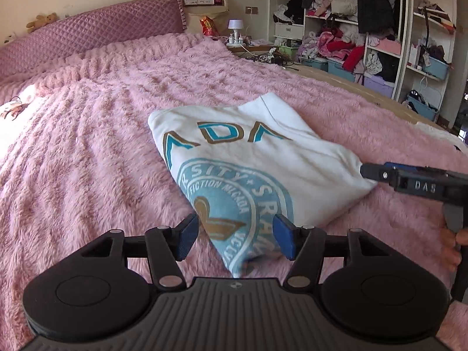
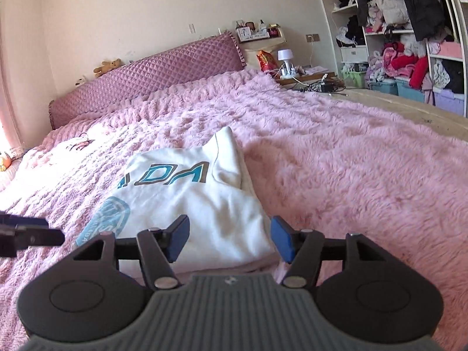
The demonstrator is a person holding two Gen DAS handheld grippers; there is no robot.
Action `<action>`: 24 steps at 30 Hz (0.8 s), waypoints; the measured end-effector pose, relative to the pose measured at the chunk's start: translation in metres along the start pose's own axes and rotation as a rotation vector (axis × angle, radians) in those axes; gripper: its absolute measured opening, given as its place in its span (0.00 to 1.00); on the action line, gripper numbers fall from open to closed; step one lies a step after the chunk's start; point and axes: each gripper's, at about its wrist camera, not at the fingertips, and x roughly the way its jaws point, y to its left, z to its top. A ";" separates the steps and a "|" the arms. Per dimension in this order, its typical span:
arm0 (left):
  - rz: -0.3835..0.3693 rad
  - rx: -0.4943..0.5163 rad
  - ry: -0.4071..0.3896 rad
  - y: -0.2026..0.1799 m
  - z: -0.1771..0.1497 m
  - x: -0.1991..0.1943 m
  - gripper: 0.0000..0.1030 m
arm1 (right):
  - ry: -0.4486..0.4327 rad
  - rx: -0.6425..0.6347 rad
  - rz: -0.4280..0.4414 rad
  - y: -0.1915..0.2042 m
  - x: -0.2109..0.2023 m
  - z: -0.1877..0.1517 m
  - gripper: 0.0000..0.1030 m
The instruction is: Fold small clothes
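A white top [image 1: 251, 158] lies folded on the pink fluffy bedspread [image 1: 87, 152], teal and brown letters facing up, a round pale-blue badge print toward the near corner. The left tongs [image 1: 235, 235] hang just above that near corner, blue pads spread apart, the badge corner showing between them but neither pad pressing on it, so nothing is gripped. Over in the right wrist view, the right tongs [image 2: 229, 239] stand parted too, the plain white end of the top [image 2: 204, 201] sitting between the pads with clear gaps on both sides; no hold there either. From the left camera, the tip of the right tongs [image 1: 377, 172] rests against the right-hand corner of the top, and fingers [image 1: 452, 245] of the person's hand curl round its handle at the frame edge. From the right camera, the left tongs [image 2: 29, 232] poke in from the left edge beside the badge. Past the bed, the open wardrobe shelves [image 2: 389, 32] are stuffed with heaped clothes, pink and red items spilling over. On the floor below sit blue storage bins [image 2: 409, 86] and a lilac bin [image 2: 447, 101]; what is inside them cannot be made out. A bedside table [image 2: 307, 77] carries a small white lamp [image 2: 285, 57], and a teddy bear [image 2: 108, 66] sits on the purple quilted headboard [image 2: 152, 82].
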 end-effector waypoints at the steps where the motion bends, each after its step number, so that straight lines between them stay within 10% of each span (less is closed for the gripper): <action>1: 0.006 -0.001 0.019 -0.001 -0.010 0.001 0.66 | 0.015 0.028 0.004 -0.005 0.001 0.000 0.56; 5: -0.019 -0.056 0.040 0.005 -0.024 0.013 0.56 | 0.075 0.109 0.021 -0.016 0.005 -0.004 0.55; 8: -0.041 -0.126 0.044 0.018 -0.031 0.019 0.31 | 0.118 0.174 0.017 -0.024 0.009 -0.007 0.49; 21: -0.019 -0.128 0.012 0.008 -0.034 0.026 0.17 | 0.105 0.209 -0.005 -0.019 0.020 -0.004 0.47; 24: -0.008 -0.135 0.016 0.006 -0.033 0.027 0.11 | 0.127 0.262 0.004 -0.024 0.030 -0.004 0.07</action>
